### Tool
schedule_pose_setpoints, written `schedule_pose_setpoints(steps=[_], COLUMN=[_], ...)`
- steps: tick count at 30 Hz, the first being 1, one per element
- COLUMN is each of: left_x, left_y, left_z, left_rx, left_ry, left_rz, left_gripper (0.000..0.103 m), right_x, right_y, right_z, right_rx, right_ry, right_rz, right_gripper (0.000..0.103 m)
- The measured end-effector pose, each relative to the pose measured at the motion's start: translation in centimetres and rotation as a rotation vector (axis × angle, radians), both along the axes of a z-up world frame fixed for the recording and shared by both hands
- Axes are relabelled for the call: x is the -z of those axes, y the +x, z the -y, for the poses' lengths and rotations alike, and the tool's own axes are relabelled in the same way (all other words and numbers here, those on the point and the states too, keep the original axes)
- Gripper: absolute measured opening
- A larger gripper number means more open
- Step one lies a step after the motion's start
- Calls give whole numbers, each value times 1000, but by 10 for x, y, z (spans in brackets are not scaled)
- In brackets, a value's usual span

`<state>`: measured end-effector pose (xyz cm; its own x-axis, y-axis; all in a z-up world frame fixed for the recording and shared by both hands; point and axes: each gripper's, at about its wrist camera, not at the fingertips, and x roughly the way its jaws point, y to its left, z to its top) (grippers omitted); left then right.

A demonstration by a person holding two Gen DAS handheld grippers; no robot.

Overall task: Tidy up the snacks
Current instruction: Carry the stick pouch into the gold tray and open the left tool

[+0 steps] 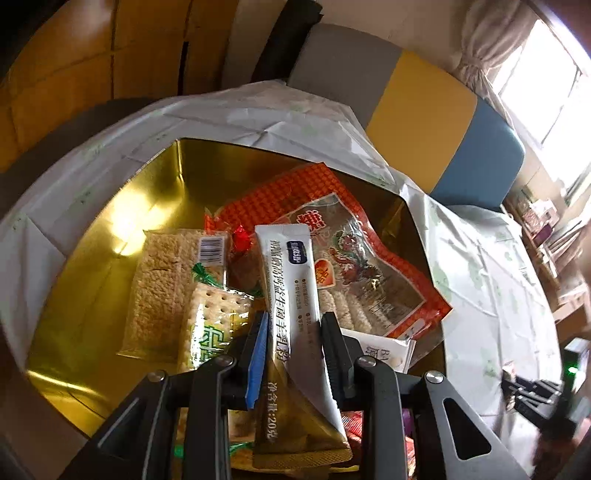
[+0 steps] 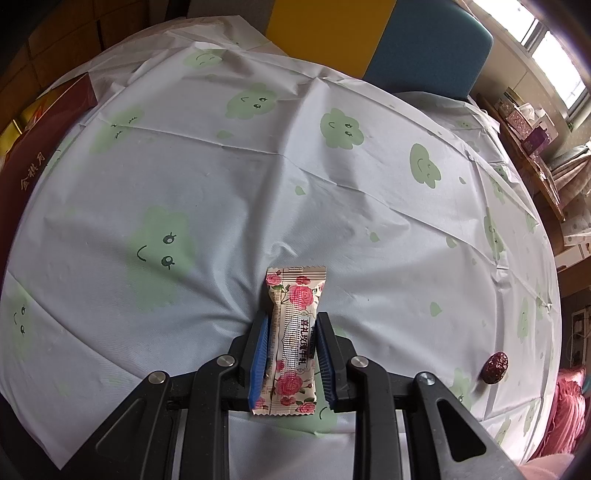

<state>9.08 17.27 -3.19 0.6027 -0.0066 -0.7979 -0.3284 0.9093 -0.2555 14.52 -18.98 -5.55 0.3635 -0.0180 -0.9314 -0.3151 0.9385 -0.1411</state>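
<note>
My left gripper (image 1: 293, 317) hangs over an open gold tin (image 1: 110, 258) and is shut on a white and gold stick sachet (image 1: 286, 266), which runs forward between the pads. In the tin lie a puffed rice bar (image 1: 162, 288), a green cracker pack (image 1: 210, 317), a red patterned bag (image 1: 351, 240), a small red candy (image 1: 242, 240) and a white packet (image 1: 384, 350). My right gripper (image 2: 291, 317) points down at the tablecloth (image 2: 258, 184) and is shut on a rose-print nougat candy (image 2: 295, 295), gripped across its width.
A dried red date (image 2: 495, 363) lies on the cloth at the right. A dark red box (image 2: 44, 147) stands at the table's left edge. A chair with yellow (image 2: 325, 33) and blue (image 2: 432, 48) back panels stands behind the table. Shelves line the right wall.
</note>
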Motion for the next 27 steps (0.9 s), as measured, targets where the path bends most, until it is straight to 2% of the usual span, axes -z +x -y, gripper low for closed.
schedule_pose_setpoints(steps=[3,8,12,15,27], left_x=[-3,-9,-11,-17,-36], left_y=[-5,-13,-19,-25,-43], left_z=[1,10,13,17,27], left_rx=[-3,-4,6,9,37], left_ry=[36,176,188,187,196], left_rz=[11,15,26,43,99], left_gripper=[31,31,33,41,42], right_x=[0,0,-1,-1,-2], right_y=[0,-1,-2,-3,-6], right_z=[0,-2,-4,-4,-7], right_rx=[1,3,4,4,6], right_ry=[-3,-6,-10,-10,-19], right_rz=[1,2,6,7,17], right_gripper=[26,26,25,25,23])
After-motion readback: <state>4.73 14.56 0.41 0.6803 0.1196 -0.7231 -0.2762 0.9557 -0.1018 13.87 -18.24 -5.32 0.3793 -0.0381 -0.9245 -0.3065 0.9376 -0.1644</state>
